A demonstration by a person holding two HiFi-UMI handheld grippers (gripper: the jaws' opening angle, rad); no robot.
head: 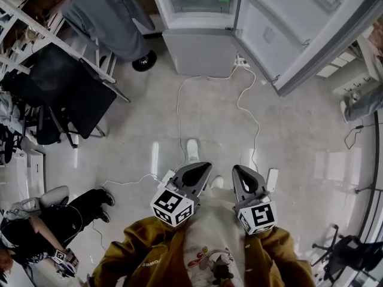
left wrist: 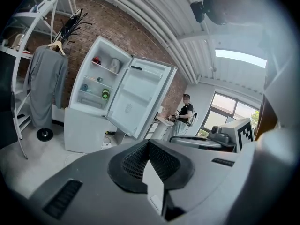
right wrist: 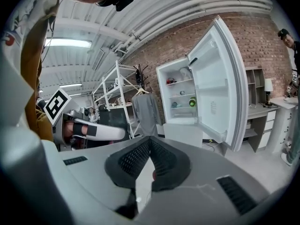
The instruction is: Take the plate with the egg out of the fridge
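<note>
A white fridge (head: 197,46) stands across the floor, its upper compartment open and its door (head: 299,23) swung out to the right. On its shelves I see a green item (left wrist: 105,94) and a red item (left wrist: 96,60). No plate or egg can be made out at this distance. My left gripper (head: 200,169) and right gripper (head: 239,171) are held side by side close to my body, well short of the fridge (right wrist: 187,132). Both have their jaws closed tip to tip with nothing between them, as the left gripper (left wrist: 149,144) and right gripper (right wrist: 150,142) show in their own views.
A white cable (head: 179,106) runs over the floor from a power strip (head: 242,60) by the fridge. A grey garment (head: 108,17) hangs on a rack at the left, above a black chair (head: 72,88). One person sits at lower left (head: 48,220); another stands beyond the door (left wrist: 185,114).
</note>
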